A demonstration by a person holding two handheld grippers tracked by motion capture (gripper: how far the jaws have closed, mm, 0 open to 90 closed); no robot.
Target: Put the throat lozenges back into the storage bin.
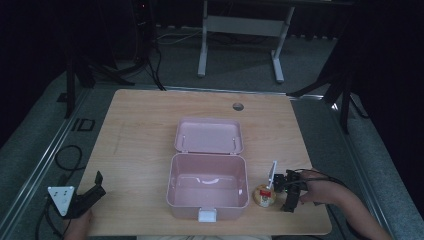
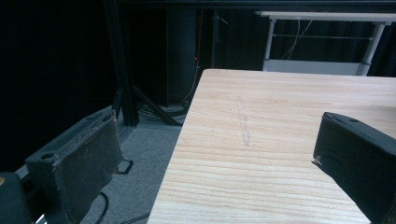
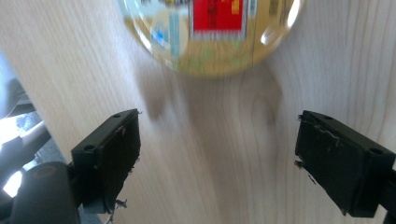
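Observation:
A pink plastic box (image 1: 207,186) stands open at the table's front centre, its lid (image 1: 209,135) laid back behind it. Just right of the box lies a small round packet (image 1: 264,195) with a red label; in the right gripper view the packet (image 3: 210,32) is close ahead of the jaws. My right gripper (image 1: 278,187) hangs over the table right of the packet, open, nothing between its jaws (image 3: 215,163). My left gripper (image 1: 95,186) is at the table's front left corner, open and empty (image 2: 215,158), jaws spread over the table edge.
The wooden table (image 1: 140,125) has a cable hole (image 1: 238,106) at the back. A white-framed desk (image 1: 240,25) stands beyond it, with dark stands on the floor at both sides. Cables trail on the floor at left (image 1: 67,157).

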